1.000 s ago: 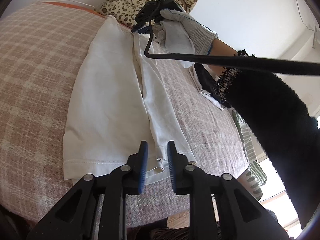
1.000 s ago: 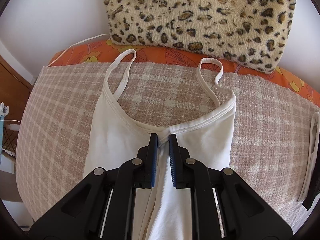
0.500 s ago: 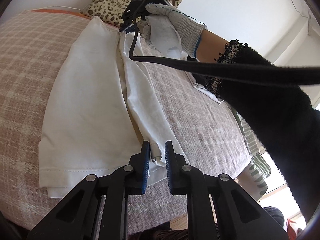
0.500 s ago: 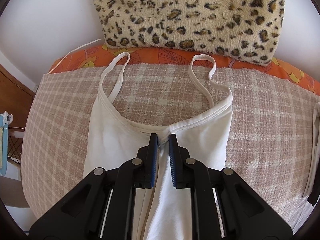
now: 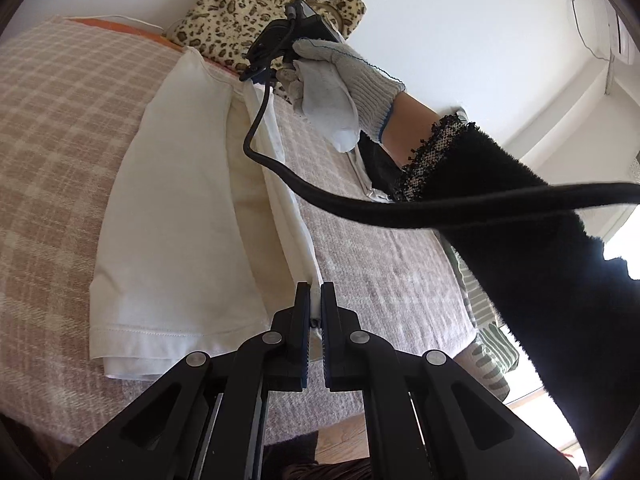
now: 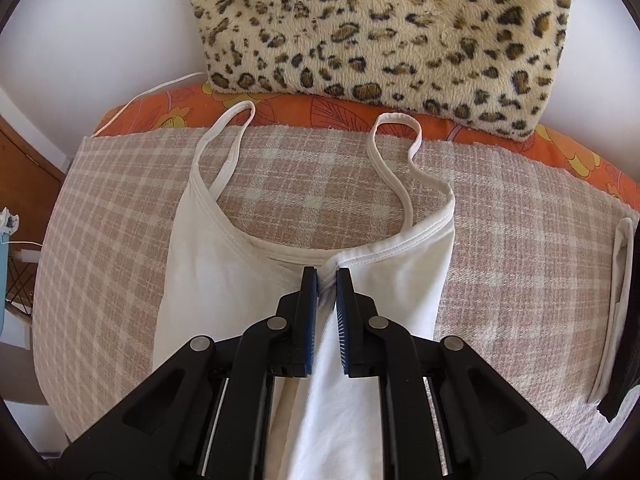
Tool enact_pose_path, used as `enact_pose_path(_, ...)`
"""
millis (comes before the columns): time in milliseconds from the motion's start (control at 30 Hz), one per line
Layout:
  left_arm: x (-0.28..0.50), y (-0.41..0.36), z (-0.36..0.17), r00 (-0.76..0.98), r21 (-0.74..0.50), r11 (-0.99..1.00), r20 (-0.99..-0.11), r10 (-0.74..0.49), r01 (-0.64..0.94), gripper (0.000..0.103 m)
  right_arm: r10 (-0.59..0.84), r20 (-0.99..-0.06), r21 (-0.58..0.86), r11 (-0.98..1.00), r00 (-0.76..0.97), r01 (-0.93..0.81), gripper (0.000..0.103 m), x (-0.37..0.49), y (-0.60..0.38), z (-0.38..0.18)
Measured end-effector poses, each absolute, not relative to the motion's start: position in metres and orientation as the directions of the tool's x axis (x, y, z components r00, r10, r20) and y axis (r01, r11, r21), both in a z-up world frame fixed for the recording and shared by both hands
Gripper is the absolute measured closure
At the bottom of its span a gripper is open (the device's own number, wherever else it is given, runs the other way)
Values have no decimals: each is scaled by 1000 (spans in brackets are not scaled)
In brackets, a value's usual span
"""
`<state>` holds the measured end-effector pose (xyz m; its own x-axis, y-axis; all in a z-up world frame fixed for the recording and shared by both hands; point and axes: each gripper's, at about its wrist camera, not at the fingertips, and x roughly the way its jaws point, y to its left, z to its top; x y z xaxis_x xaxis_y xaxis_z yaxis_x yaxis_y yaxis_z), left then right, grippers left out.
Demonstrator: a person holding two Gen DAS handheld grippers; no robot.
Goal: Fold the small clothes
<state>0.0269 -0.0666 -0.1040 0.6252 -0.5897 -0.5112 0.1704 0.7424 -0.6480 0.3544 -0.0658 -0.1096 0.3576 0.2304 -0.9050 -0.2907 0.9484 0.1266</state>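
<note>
- White camisole (image 6: pixel 224 280) laid on the plaid blanket (image 6: pixel 120 240) of a bed, long axis running from the hem (image 5: pixel 160 336) near the left tongs up to the neckline (image 6: pixel 380 250) near the leopard pillow (image 6: pixel 380 32).
- Two thin straps (image 6: pixel 224 148) lying on the blanket, pointing toward the pillow and reaching the orange sheet (image 6: pixel 320 110).
- One side lifted along a lengthwise fold (image 5: pixel 288 208), the other side flat.
- Left tongs (image 5: pixel 316 292) just closed, clamped on the folded edge at the hem end.
- Right tongs (image 6: pixel 327 276) nearly together, pinching the neckline at its middle; seen from the left camera (image 5: pixel 256 74) in a gloved hand (image 5: pixel 332 80) with a black fuzzy sleeve (image 5: pixel 540 248).
- Black cable (image 5: pixel 400 204) hanging across the camisole.
- No box or basket in view; possibly other clothes, a striped piece (image 5: pixel 488 340) and a pale piece (image 6: pixel 618 300), at the bed's edge, too cut off to tell.
</note>
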Motion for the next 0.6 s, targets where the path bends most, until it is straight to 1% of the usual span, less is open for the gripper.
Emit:
enact_pose_path(100,29,-57,-121,615,-660,743,-541,-574,113,100,214,-908,97,944,361,-314,93,353,-52,-109)
enact_pose_path(233,30,-56,-142,580,-683,729,-574,-578,51,100,158,-922,27,937,352,-349,93,349,-33,-128)
enact_pose_path(333,25,-57,-142,574,-660,749,-590,-568,62,100,163,-924,34,936,347,-350,92,346,-32,-135)
enact_pose_path(400,21,-54,-139,576,-648,759,-597,-559,65,98,186,-921,69,942,342,-327,92,347,-39,-133)
enact_pose_path(433,20,-51,-137,576,-640,765,-602,-553,66,96,200,-918,88,945,341,-315,91,348,-45,-130)
enact_pose_path(467,17,-48,-134,577,-627,776,-608,-545,72,89,208,-913,99,948,351,-304,90,348,-50,-125)
enact_pose_path(533,11,-41,-130,581,-600,796,-621,-526,80,75,239,-894,128,947,379,-295,82,344,-60,-114)
enact_pose_path(567,7,-36,-129,586,-591,802,-623,-518,82,75,262,-884,154,945,386,-289,78,342,-64,-107)
enact_pose_path(600,3,-31,-127,593,-576,814,-628,-505,83,75,294,-874,186,938,387,-291,72,339,-69,-103)
